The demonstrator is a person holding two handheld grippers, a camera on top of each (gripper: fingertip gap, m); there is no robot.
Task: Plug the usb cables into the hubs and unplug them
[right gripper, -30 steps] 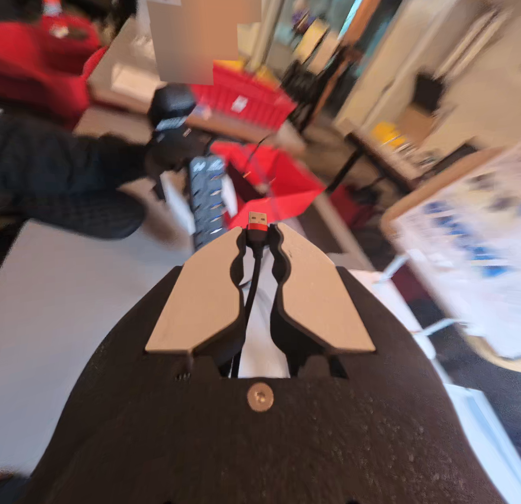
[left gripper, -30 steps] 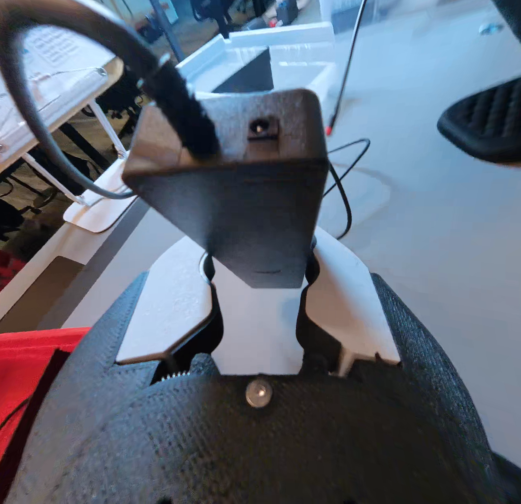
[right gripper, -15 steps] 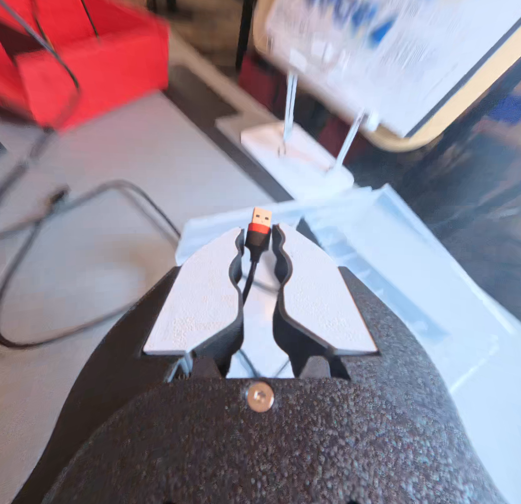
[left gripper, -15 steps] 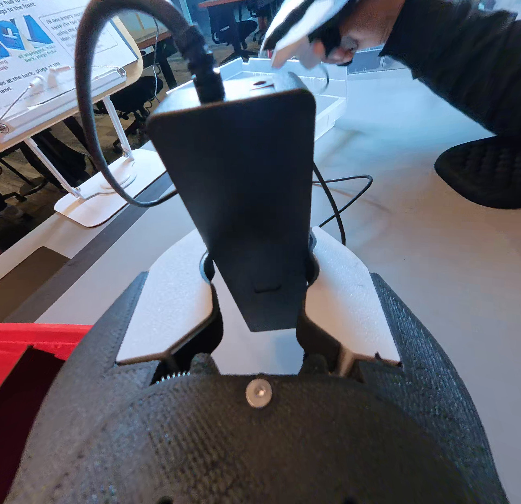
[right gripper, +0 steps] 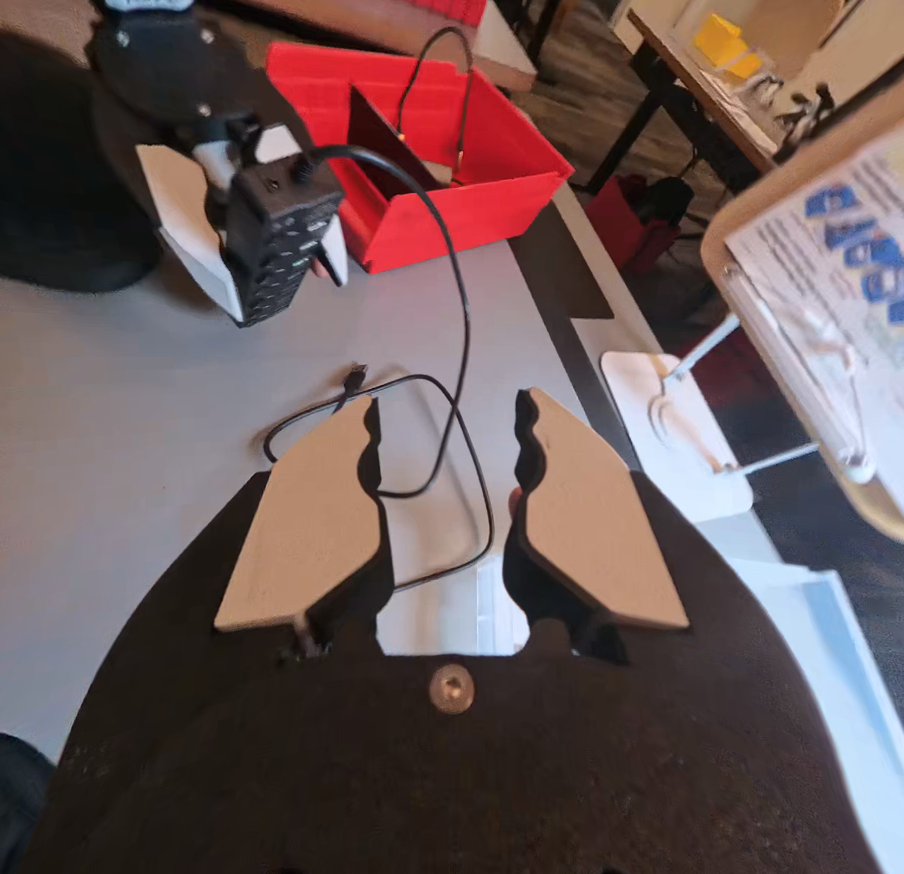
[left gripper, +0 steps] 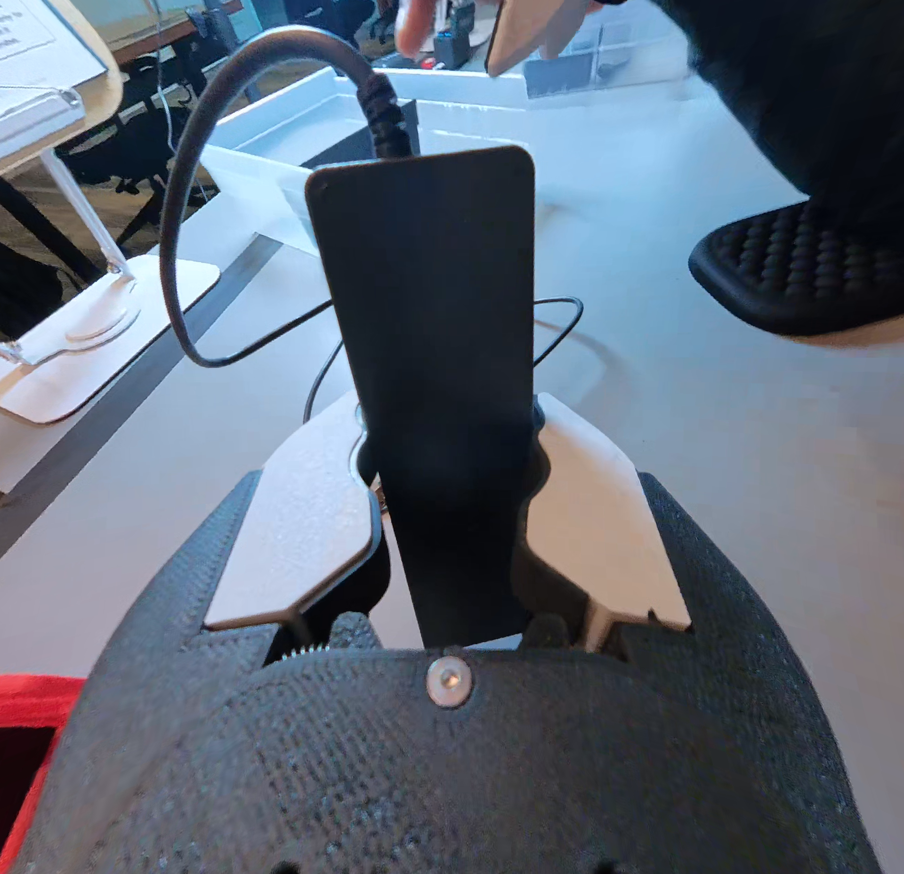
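Note:
My left gripper (left gripper: 450, 410) is shut on a black USB hub (left gripper: 425, 312), which stands up between the white fingers. The hub's thick black cable (left gripper: 195, 205) loops off to the left. The right wrist view shows the same grasp, with the hub (right gripper: 274, 244) held above the table, port side toward me. My right gripper (right gripper: 447, 400) is open with nothing between its fingers. It hovers over thin black cables (right gripper: 460, 342) on the grey table (right gripper: 122, 410). A black USB plug (right gripper: 354, 378) lies just beyond its left fingertip. One right finger (left gripper: 538, 19) shows at the top of the left wrist view.
A red bin (right gripper: 440, 215) with a cable in it stands behind the hub. A white tray (left gripper: 464, 102) lies at the table's far side and shows under my right gripper (right gripper: 831, 655). A document stand (right gripper: 685, 435) is to the right. A black mesh pad (left gripper: 807, 273) is close by. The gap from one gripper's tips to the other's is roughly 15 centimetres. It is some 11 centimetres from my left tips to the black USB plug (right gripper: 354, 378).
My right gripper has opened and let go of the red-collared USB plug, then swung toward the left gripper. The hub sits deeper and more upright in the left grasp.

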